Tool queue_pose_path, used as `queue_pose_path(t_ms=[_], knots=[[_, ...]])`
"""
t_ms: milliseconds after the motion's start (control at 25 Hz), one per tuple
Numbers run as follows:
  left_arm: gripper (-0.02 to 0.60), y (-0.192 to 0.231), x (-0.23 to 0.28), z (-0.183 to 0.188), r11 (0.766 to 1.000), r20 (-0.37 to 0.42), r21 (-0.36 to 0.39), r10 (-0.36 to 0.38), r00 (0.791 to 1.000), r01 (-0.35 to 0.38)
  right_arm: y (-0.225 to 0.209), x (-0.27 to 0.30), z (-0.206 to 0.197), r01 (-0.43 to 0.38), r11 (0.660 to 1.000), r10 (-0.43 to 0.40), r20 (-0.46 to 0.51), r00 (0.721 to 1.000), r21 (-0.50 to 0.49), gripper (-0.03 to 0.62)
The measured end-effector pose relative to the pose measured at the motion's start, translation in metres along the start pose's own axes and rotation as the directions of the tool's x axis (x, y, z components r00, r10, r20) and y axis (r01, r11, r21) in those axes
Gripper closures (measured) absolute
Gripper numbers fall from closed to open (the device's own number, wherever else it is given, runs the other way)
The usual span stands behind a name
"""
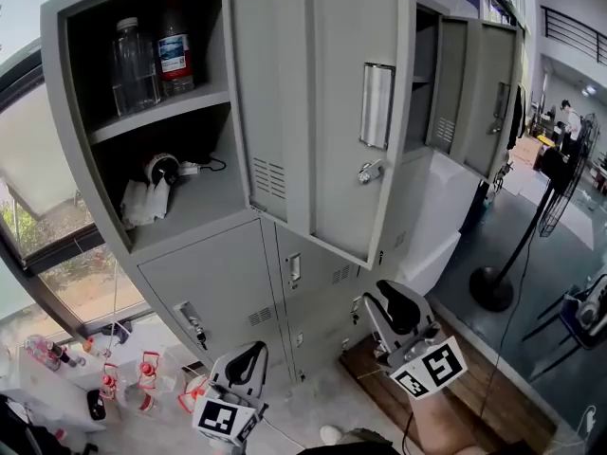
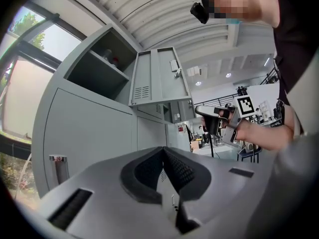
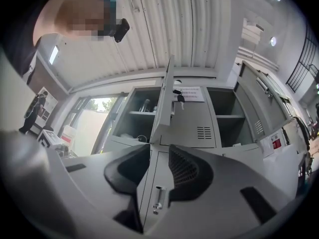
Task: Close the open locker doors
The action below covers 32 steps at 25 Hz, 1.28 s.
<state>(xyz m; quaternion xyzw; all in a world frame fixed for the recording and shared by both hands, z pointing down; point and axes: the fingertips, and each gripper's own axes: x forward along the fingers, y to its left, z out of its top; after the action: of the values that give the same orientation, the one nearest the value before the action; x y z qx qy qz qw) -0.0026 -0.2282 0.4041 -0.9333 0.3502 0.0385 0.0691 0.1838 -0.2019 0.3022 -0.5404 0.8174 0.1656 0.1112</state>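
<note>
A bank of grey lockers fills the head view. The upper left locker is open and its door swings far out toward me, handle facing right. Further right another locker's door also stands open. Both grippers hang low in front of the closed lower lockers, touching nothing. My left gripper has its tips together and holds nothing. My right gripper shows a narrow gap between empty jaws. In the right gripper view the near door is edge-on and the far door angles out.
Two bottles stand on the open locker's upper shelf and crumpled items lie below. A fan stand rises at the right. Small bottles sit low by the window at the left. A wooden board lies on the floor.
</note>
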Motion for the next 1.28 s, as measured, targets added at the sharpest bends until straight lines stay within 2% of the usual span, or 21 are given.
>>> queue_pose_path(t_ms=[280, 600, 1280], knots=[[0.572, 0.003, 0.015, 0.002, 1.0, 0.006, 0.005, 0.006, 1.0, -0.006, -0.014, 0.012, 0.014, -0.03, 0.999, 0.03, 0.045, 0.999, -0.017, 0.464], [0.572, 0.015, 0.014, 0.002, 0.999, 0.005, 0.004, 0.046, 0.999, -0.046, -0.015, 0.032, 0.025, -0.082, 0.997, 0.082, 0.084, 0.993, -0.012, 0.441], [0.572, 0.028, -0.008, 0.004, 0.995, 0.013, -0.01, 0.103, 0.995, -0.103, 0.008, 0.042, 0.039, -0.129, 0.991, 0.131, 0.126, 0.983, -0.025, 0.454]])
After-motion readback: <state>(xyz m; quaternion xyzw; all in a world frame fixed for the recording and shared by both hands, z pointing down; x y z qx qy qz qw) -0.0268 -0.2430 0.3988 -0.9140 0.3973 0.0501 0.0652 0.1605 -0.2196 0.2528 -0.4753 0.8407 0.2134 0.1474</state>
